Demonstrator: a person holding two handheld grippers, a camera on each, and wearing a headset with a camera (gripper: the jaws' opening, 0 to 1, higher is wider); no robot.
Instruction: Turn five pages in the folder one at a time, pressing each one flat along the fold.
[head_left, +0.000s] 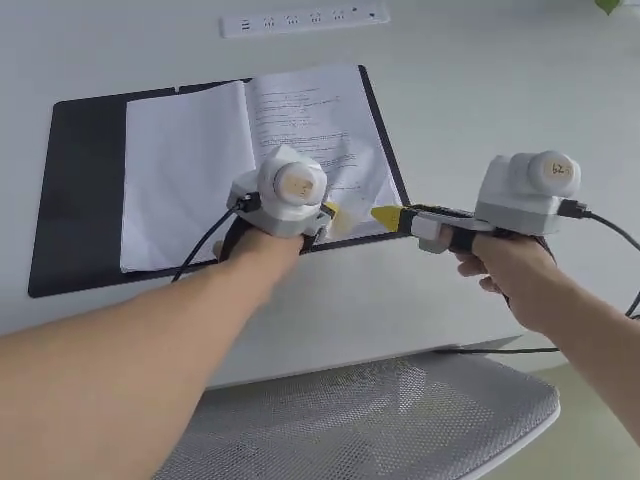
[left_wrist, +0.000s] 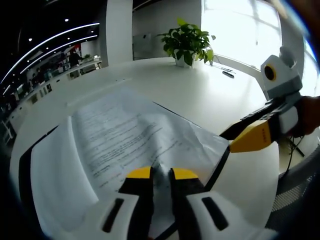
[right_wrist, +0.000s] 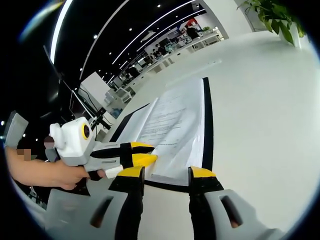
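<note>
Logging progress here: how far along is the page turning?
Done: at least one white sheet lies turned on the left of the folder; the count cannot be read. In hand: the left gripper pinches the printed page at its lower corner, the page bulging up. The right gripper hovers open beside it. Left: flipping, pressing along the fold.

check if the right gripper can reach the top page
Likely yes: the right gripper hangs open beside the folder's edge, nothing between, though the left gripper crowds the top page's corner.
</note>
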